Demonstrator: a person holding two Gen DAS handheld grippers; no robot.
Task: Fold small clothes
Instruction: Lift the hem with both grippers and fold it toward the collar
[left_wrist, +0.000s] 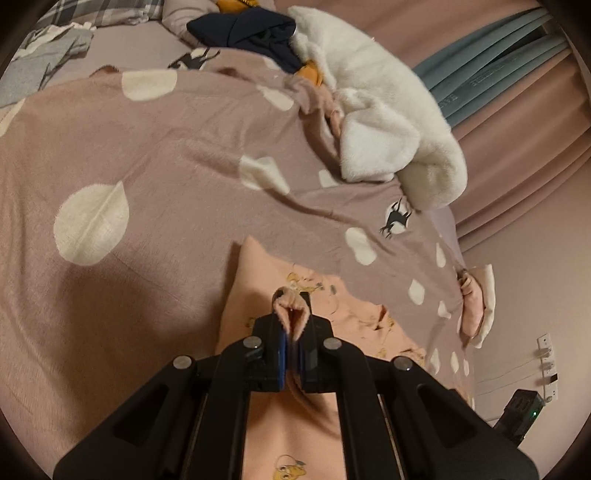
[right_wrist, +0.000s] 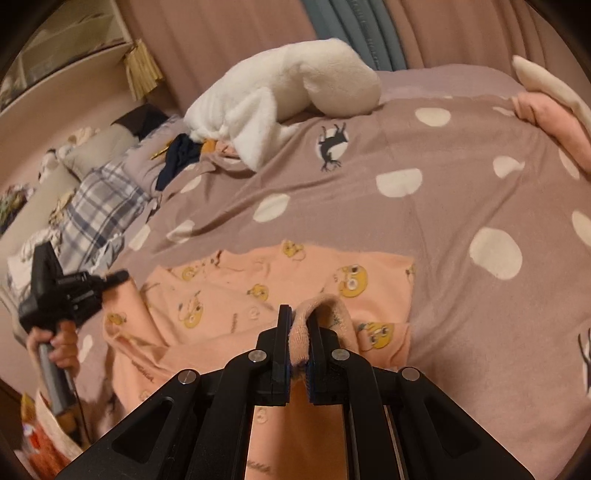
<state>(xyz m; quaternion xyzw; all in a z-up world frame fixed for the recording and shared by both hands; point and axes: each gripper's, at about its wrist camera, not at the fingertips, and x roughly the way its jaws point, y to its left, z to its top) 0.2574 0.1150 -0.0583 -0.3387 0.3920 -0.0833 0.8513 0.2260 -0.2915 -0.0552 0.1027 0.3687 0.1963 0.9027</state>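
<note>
You've got two grippers on one garment. Your left gripper (left_wrist: 291, 317) is clamped tight on a bunched edge of the peach pyjama top (right_wrist: 295, 280), and your right gripper (right_wrist: 299, 325) pinches another fold of it. The top lies on the spotted mauve bedspread (left_wrist: 166, 166), peach fleece printed with yellow cartoon faces. One white fluffy garment (left_wrist: 388, 110) sits beyond.
</note>
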